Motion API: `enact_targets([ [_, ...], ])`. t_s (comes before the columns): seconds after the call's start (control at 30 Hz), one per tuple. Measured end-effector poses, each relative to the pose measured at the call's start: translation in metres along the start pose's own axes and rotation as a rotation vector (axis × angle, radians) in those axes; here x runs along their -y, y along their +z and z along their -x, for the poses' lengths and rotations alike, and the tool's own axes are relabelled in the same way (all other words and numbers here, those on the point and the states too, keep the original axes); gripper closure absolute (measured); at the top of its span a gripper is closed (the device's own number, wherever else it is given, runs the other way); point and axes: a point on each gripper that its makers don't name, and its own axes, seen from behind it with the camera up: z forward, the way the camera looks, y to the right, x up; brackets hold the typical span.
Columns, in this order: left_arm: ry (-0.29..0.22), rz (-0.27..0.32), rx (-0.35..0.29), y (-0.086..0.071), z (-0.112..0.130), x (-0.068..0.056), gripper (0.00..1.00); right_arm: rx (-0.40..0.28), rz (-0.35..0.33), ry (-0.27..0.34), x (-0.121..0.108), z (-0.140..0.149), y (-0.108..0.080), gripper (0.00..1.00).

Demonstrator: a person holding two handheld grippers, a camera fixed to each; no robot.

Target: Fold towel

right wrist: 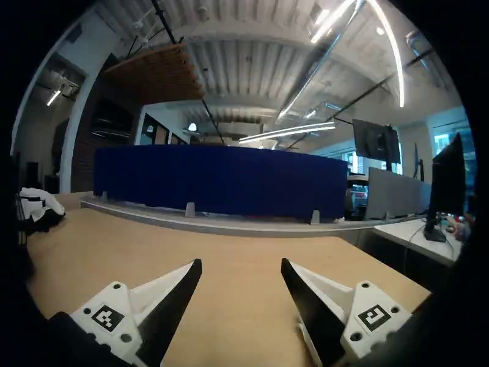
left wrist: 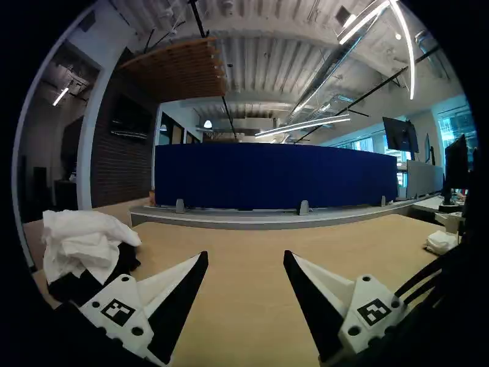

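A crumpled white towel (left wrist: 82, 241) lies heaped on a black container (left wrist: 125, 260) at the left of the wooden table (left wrist: 257, 257), beside my left gripper's left finger. My left gripper (left wrist: 246, 257) is open over bare tabletop, nothing between its fingers. In the right gripper view the same towel heap (right wrist: 40, 202) sits far off at the left edge. My right gripper (right wrist: 241, 264) is open too, low over the table (right wrist: 238, 257), holding nothing.
A blue partition (left wrist: 275, 174) on a grey base runs along the table's far edge. A small white crumpled cloth (left wrist: 441, 241) lies at the right. Monitors (right wrist: 449, 177) stand on neighbouring desks to the right. The table's right edge (right wrist: 391, 269) drops off near my right gripper.
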Motion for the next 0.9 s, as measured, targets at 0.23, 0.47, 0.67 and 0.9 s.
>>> enact_targets([
  [0.23, 0.028, 0.002, 0.002, 0.001, 0.002, -0.003, 0.09, 0.000, -0.012, -0.001, 0.006, 0.000, 0.001, 0.00],
  [0.47, 0.058, -0.003, 0.001, 0.002, 0.005, -0.004, 0.09, 0.005, -0.022, 0.016, 0.009, -0.003, 0.001, 0.00],
  [0.67, 0.057, -0.005, -0.001, 0.004, 0.007, -0.005, 0.09, 0.008, -0.036, 0.010, 0.014, -0.006, 0.003, 0.00],
  [0.9, 0.053, 0.002, -0.007, 0.005, 0.008, -0.001, 0.09, 0.000, -0.039, -0.003, 0.014, -0.013, 0.002, 0.00],
])
